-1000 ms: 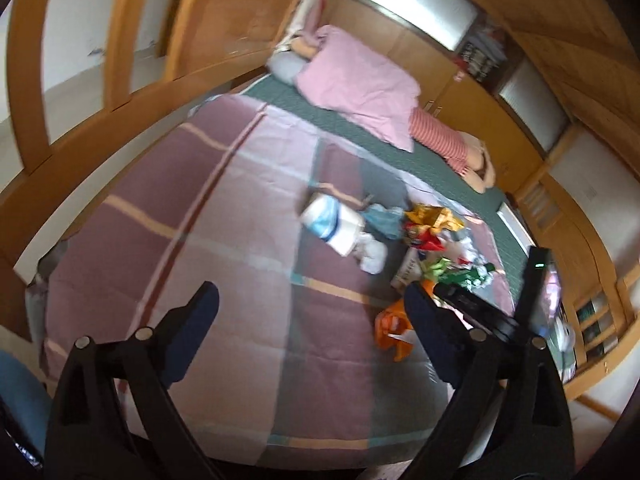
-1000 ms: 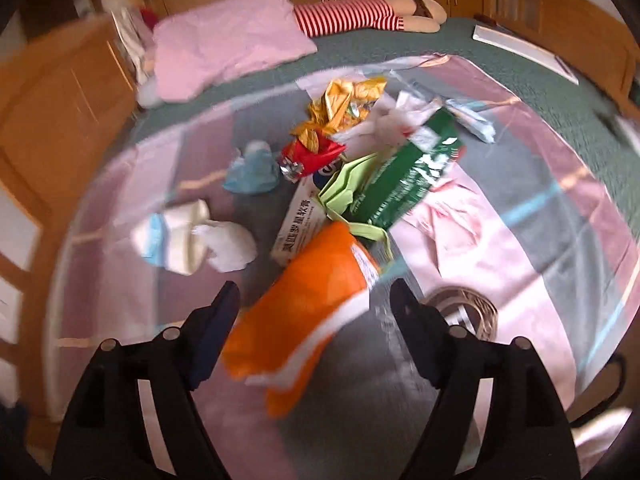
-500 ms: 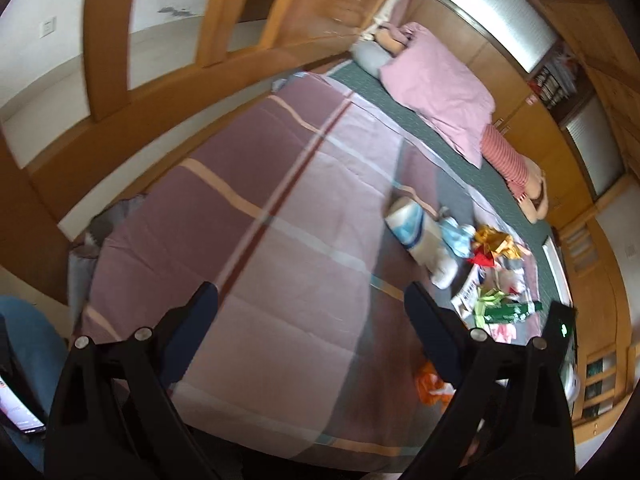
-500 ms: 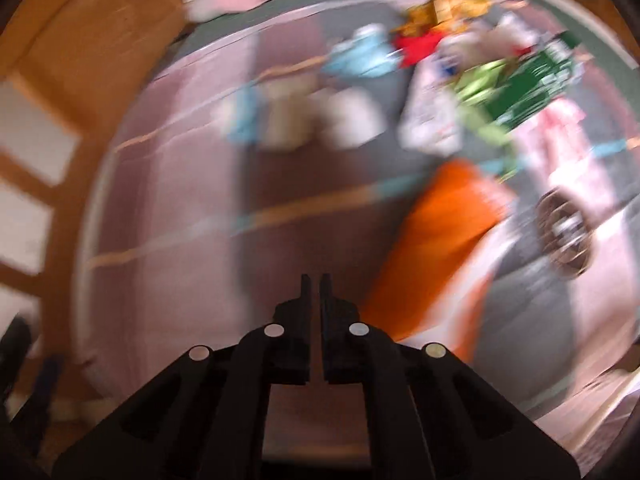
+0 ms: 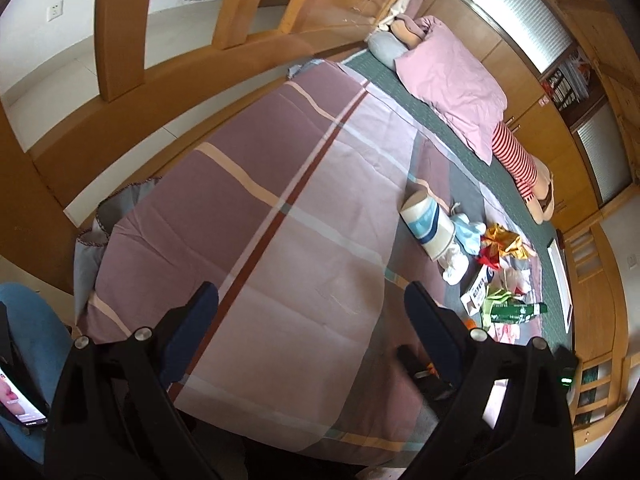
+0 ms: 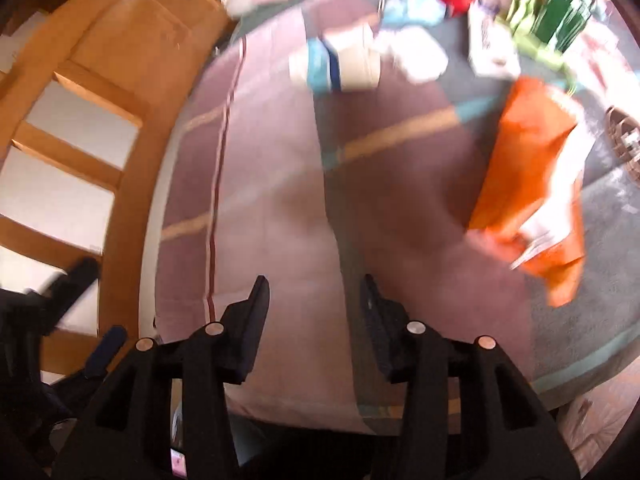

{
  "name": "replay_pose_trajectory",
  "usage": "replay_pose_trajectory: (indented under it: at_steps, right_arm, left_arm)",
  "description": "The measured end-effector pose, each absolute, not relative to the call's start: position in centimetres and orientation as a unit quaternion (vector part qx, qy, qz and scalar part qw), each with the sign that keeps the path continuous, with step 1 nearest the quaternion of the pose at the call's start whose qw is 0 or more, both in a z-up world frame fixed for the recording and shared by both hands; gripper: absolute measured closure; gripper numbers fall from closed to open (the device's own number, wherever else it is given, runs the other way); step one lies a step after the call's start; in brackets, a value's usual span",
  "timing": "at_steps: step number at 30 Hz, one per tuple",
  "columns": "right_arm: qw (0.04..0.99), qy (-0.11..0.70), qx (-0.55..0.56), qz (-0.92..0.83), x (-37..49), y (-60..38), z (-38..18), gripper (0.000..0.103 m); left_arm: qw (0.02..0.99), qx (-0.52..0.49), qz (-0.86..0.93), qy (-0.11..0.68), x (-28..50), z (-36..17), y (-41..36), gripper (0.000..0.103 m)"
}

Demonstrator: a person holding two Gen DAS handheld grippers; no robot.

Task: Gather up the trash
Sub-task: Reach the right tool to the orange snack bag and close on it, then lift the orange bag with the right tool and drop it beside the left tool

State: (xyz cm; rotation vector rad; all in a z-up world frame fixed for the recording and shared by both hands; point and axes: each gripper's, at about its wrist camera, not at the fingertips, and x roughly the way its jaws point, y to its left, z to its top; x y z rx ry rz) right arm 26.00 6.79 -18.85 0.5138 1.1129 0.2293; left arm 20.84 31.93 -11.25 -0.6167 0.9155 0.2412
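Trash lies in a heap on the striped bedspread (image 5: 280,184): a white and blue paper cup (image 5: 426,229), a crumpled white tissue (image 5: 454,268), gold and red wrappers (image 5: 502,242), a green packet (image 5: 516,312). In the right wrist view the cup (image 6: 340,64), an orange bag (image 6: 532,172) and the green packet (image 6: 568,12) show, blurred. My left gripper (image 5: 312,320) is open and empty over the bed's near part. My right gripper (image 6: 314,300) is open and empty, left of the orange bag.
A pink pillow (image 5: 452,80) and a striped stuffed toy (image 5: 520,160) lie on the green sheet at the far end. A wooden bed rail (image 5: 120,92) runs along the left. A round coil (image 6: 624,136) lies right of the orange bag. Cabinets (image 5: 592,280) stand at right.
The right gripper shut half a second ago and has opened again, empty, swinging left and back from the heap. The left gripper has pulled back and turned left, staying open.
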Motion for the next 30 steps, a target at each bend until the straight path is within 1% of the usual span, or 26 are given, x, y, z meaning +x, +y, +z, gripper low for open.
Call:
replay_pose_trajectory:
  at_steps: [2, 5, 10, 12, 17, 21, 30]
  right_arm:
    - [0.830, 0.487, 0.261, 0.080, 25.3, 5.3, -17.9, 0.056]
    - [0.833, 0.465, 0.298, 0.017, 24.6, 2.6, -17.9, 0.056]
    - [0.791, 0.471, 0.384, -0.073, 23.7, -1.7, -20.6, 0.056]
    - [0.783, 0.470, 0.397, -0.090, 23.4, -3.0, -21.0, 0.056]
    - [0.791, 0.453, 0.391, -0.124, 22.7, -4.3, -20.2, 0.056]
    - [0.825, 0.422, 0.354, -0.131, 22.3, -4.0, -18.3, 0.056]
    - [0.855, 0.403, 0.298, -0.132, 22.2, -2.7, -16.4, 0.056]
  left_arm:
    - [0.843, -0.296, 0.118, 0.434, 20.7, -11.4, 32.3, 0.009]
    - [0.837, -0.308, 0.126, 0.433, 20.5, -11.6, 33.0, 0.010]
    - [0.825, -0.318, 0.122, 0.451, 20.9, -12.7, 32.9, 0.010]
    - [0.822, -0.315, 0.114, 0.460, 21.1, -13.0, 32.4, 0.010]
    - [0.824, -0.300, 0.102, 0.469, 21.4, -13.1, 31.2, 0.010]
    - [0.824, -0.298, 0.100, 0.471, 21.6, -13.2, 31.0, 0.010]
    - [0.823, -0.295, 0.095, 0.476, 21.6, -13.4, 30.7, 0.009]
